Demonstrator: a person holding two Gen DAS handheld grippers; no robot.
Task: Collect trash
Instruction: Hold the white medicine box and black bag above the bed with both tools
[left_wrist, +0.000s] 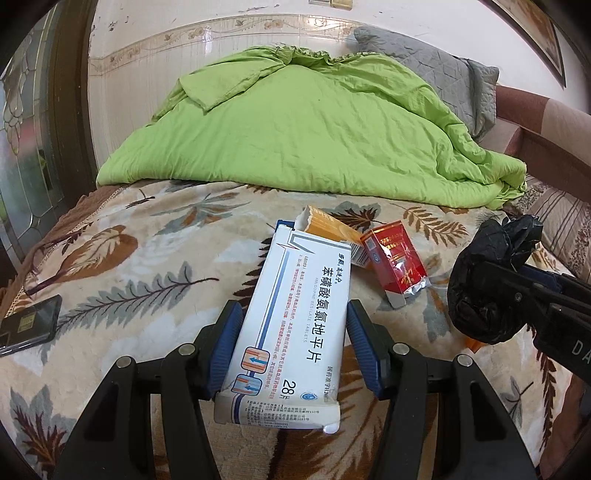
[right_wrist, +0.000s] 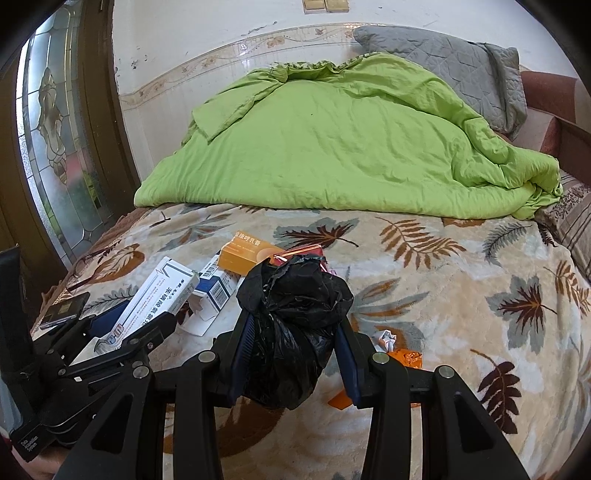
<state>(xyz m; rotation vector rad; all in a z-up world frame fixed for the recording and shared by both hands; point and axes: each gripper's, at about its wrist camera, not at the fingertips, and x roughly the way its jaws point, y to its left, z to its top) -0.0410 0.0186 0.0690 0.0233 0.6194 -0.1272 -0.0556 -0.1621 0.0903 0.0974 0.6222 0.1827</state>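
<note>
Gripping white box (left_wrist: 291, 325) in left tool (left_wrist: 293, 328), right tool (right_wrist: 293, 339) clamping black bag (right_wrist: 291, 321)

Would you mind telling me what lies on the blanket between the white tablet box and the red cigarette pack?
An orange box lies between the white tablet box and the red cigarette pack, clearest in the left wrist view.

Each camera sits just behind its own gripper, looking forward and slightly down along the fingers across the leaf-patterned blanket (left_wrist: 140, 258) toward the green quilt (left_wrist: 306, 129) and tiled wall. The left view sits close over the white tablet box (left_wrist: 291, 325); the right view sits close behind the black plastic bag (right_wrist: 291, 325). Both share quilt, grey pillow (right_wrist: 454, 70), orange box (right_wrist: 243, 254), and each catches the other gripper at its edge.
</note>
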